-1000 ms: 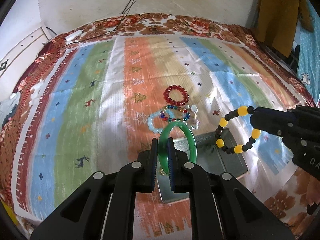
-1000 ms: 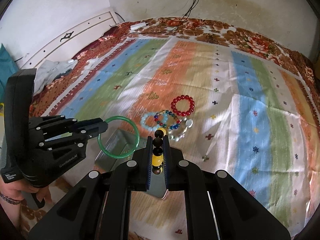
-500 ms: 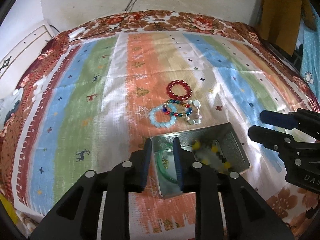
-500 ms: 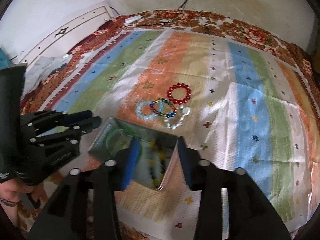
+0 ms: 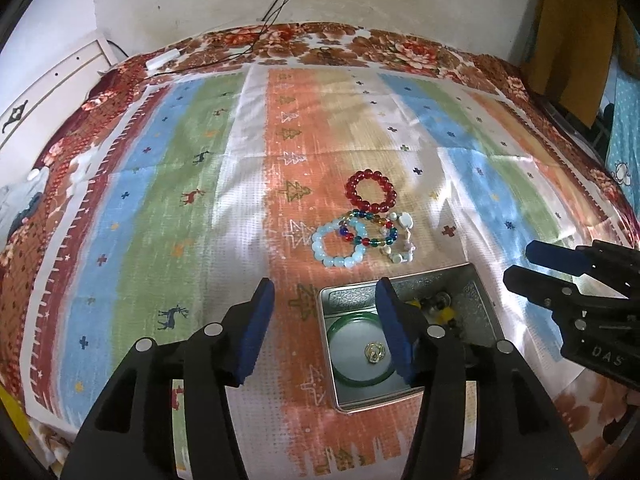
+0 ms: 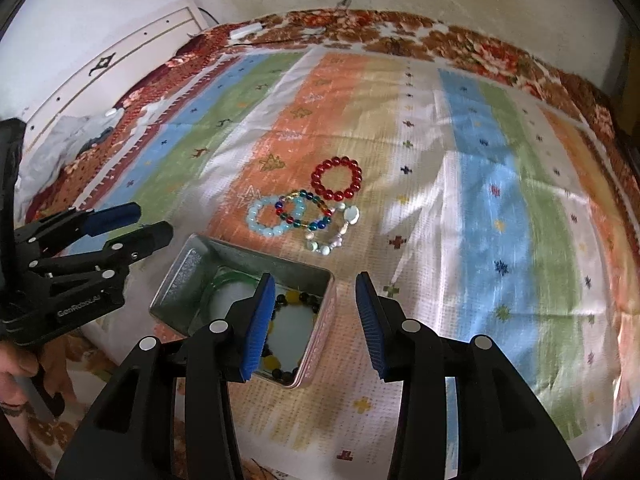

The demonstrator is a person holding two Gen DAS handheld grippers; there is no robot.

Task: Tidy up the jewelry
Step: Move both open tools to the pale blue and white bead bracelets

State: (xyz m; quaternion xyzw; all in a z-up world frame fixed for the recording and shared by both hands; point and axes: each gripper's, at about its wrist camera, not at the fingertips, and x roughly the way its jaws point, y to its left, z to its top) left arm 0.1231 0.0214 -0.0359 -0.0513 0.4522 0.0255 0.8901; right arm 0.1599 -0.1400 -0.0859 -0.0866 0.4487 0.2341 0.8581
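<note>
A silver metal tin (image 5: 476, 285) (image 6: 176, 270) lies on the striped cloth. In it lie a green bangle (image 5: 340, 374) (image 6: 224, 280) and a black-and-yellow bead bracelet (image 6: 290, 300) (image 5: 440, 312). Beyond the tin lie a red bead bracelet (image 5: 371, 191) (image 6: 337, 179), a pale blue one (image 5: 340, 245) (image 6: 269, 218), a multicoloured one (image 5: 374, 226) (image 6: 306, 210) and a white pearl one (image 5: 402, 240) (image 6: 336, 232). My left gripper (image 5: 326, 330) is open and empty above the tin's left side. My right gripper (image 6: 316, 320) is open and empty above the tin's right edge.
The striped cloth (image 5: 192, 184) covers a bed with a floral blanket (image 5: 320, 46) around it. A white headboard (image 6: 120, 60) stands at the left. A white power strip (image 5: 162, 58) with cables lies at the far edge by the wall.
Both grippers opened. The green bangle dropped from my left gripper and the black-and-yellow bracelet from my right; both now lie in the tin. Both grippers have pulled back a little.
</note>
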